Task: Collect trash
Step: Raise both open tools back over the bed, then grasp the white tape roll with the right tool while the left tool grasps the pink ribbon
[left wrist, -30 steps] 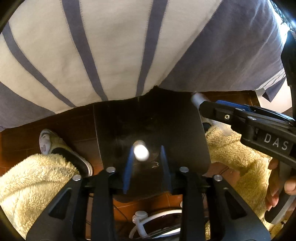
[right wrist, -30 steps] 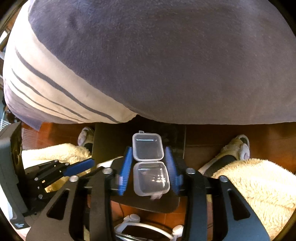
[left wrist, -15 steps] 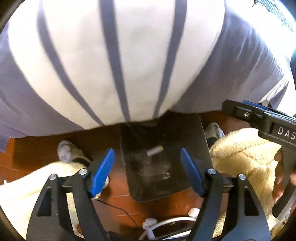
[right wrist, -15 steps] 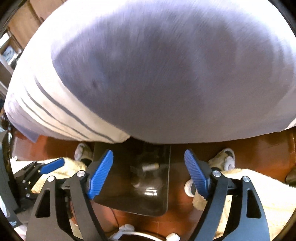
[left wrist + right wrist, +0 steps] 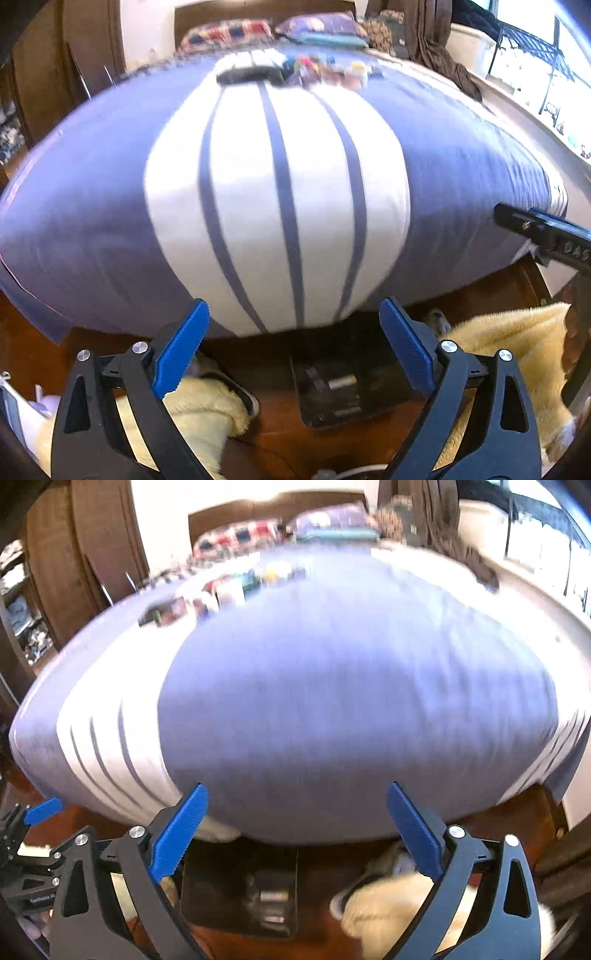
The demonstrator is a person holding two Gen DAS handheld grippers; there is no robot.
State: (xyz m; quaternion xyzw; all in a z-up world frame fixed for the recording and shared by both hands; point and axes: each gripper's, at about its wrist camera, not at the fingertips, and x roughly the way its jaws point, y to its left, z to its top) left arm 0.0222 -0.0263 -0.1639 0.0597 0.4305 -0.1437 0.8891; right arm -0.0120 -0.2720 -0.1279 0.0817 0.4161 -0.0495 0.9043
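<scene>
My left gripper is open and empty above the bed's near edge. My right gripper is open and empty too. A black bin stands on the floor below the bed edge; it holds a small whitish piece. The bin also shows in the right wrist view, with blurred clear plastic inside. Several small items lie far back on the bed, blurred. The right gripper's body shows at the right of the left wrist view.
A bed with a blue and white striped cover fills both views. Pillows lie at the headboard. Cream fuzzy trouser legs and shoes flank the bin on the brown floor. A wooden wardrobe stands left.
Both grippers opened and dropped their items into the bin: a small cylinder from the left, a clear plastic case from the right. Both then rose and tilted up toward the bed top.
</scene>
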